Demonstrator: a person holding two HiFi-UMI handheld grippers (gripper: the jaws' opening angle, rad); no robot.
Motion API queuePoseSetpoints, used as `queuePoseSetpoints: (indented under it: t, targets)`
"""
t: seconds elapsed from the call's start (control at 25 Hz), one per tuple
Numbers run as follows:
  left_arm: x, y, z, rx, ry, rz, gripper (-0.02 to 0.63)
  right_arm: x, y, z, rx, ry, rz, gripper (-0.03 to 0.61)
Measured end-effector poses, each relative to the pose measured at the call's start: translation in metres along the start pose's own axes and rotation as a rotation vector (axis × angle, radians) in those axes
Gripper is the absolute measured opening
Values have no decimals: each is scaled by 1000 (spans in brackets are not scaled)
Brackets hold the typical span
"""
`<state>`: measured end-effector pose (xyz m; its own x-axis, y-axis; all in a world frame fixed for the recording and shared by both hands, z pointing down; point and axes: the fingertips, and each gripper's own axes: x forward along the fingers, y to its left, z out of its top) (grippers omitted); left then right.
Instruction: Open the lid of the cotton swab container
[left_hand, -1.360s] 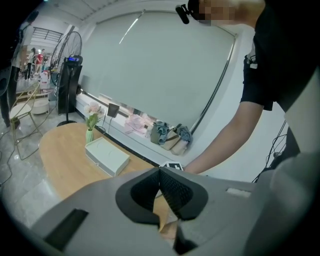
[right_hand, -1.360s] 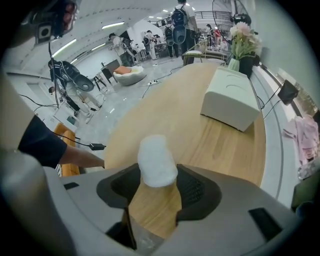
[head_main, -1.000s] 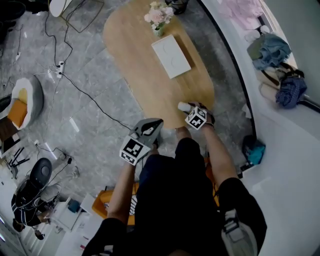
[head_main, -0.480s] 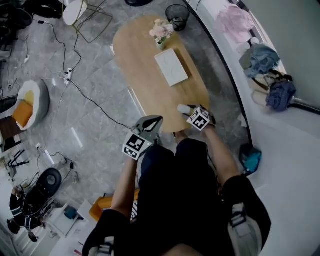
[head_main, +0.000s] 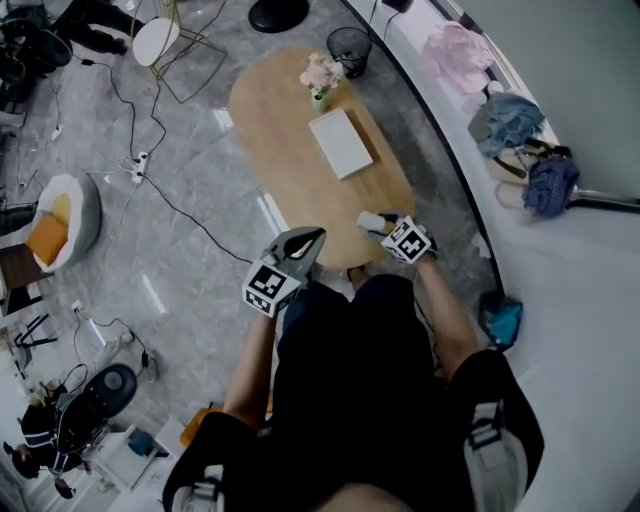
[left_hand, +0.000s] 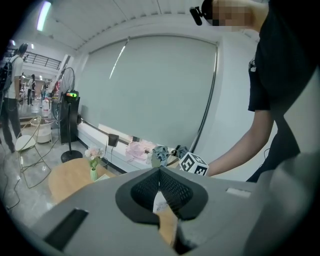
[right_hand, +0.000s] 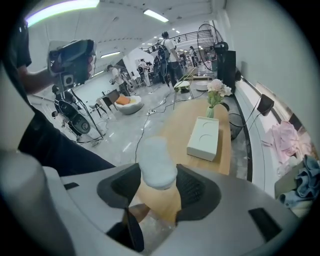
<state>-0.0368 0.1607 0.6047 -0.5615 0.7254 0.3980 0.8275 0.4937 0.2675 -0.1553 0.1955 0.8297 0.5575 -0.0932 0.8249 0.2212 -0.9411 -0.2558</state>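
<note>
The cotton swab container (right_hand: 156, 162) is a small frosted white tub with its lid on. My right gripper (right_hand: 159, 183) is shut on it, one pad on each side. In the head view the container (head_main: 368, 218) sits in the right gripper (head_main: 376, 223) over the near end of the wooden table (head_main: 290, 150). My left gripper (head_main: 305, 240) hovers just left of that table end with its jaws shut and nothing in them. In the left gripper view, the left gripper (left_hand: 160, 175) points towards the right gripper's marker cube (left_hand: 193, 163).
A flat white box (head_main: 340, 143) and a small vase of flowers (head_main: 320, 78) stand farther along the table. A black mesh bin (head_main: 348, 48) is beyond it. Clothes (head_main: 505, 120) lie on the white bench at right. Cables run over the grey floor at left.
The head view has tilted, so the table sits higher and further off. Both grippers keep their places by the table's near end, and the right one still grips the container.
</note>
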Motion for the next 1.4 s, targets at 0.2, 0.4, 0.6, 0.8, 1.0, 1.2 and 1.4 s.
queuePoseSetpoints:
  t: [0.2,0.4,0.6,0.8,1.0,1.2,1.4]
  targets:
    - [-21,11,5,22,9,-67,0,-20,30,23,64,-15,8,210]
    - [-41,22,7,77,29,-150,0,-37,54,62,98,-113,-53,210]
    - [-60,25,-6,95,24,-214,0,-52,84,94,72,-169,-79,209]
    - [-84,26,-23,110,31,-270,2,-64,118,130,43,-217,-54,209]
    - [-109,26,-41,122,65,-314,2,-74,145,156,-27,-235,-66,209]
    - [-127,25,-46,121,47,-349,13,-85,168,172,-73,-255,-76,209]
    - [-136,21,-50,153,64,-390,62,-100,197,190,-100,-293,-27,207]
